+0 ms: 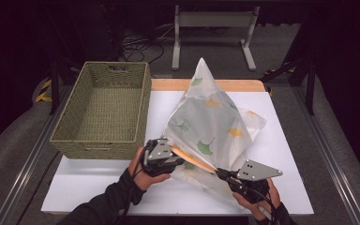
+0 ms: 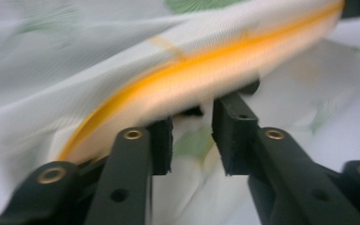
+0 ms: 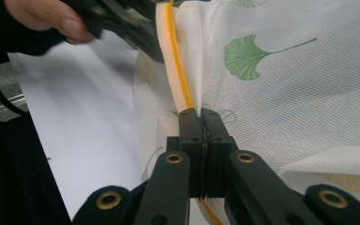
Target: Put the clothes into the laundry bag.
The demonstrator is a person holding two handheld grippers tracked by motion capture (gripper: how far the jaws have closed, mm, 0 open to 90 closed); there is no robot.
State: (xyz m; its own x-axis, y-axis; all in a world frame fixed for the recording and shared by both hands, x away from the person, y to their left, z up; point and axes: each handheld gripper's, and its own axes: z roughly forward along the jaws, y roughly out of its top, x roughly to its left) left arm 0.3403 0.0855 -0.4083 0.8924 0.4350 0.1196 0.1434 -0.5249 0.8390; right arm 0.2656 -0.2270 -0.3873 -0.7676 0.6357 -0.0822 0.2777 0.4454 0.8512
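Right tongs (image 3: 200,117) clamp cloth (image 1: 211,124) hem; left tongs (image 2: 192,140) parted.

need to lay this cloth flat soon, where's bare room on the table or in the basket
The woven basket is bare inside. The white board is bare along its near edge left of the left hand-held gripper, and in a strip at its right edge. The middle is crowded by the leaf-print cloth, which the right hand-held gripper clamps.

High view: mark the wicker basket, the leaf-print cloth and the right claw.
wicker basket (image 1: 65,137), high view, on its near-left rim.
leaf-print cloth (image 1: 205,107), high view, on the raised middle of the sheet.
right claw (image 1: 220,174), high view, at its black tips, shut on the cloth's orange-edged hem.
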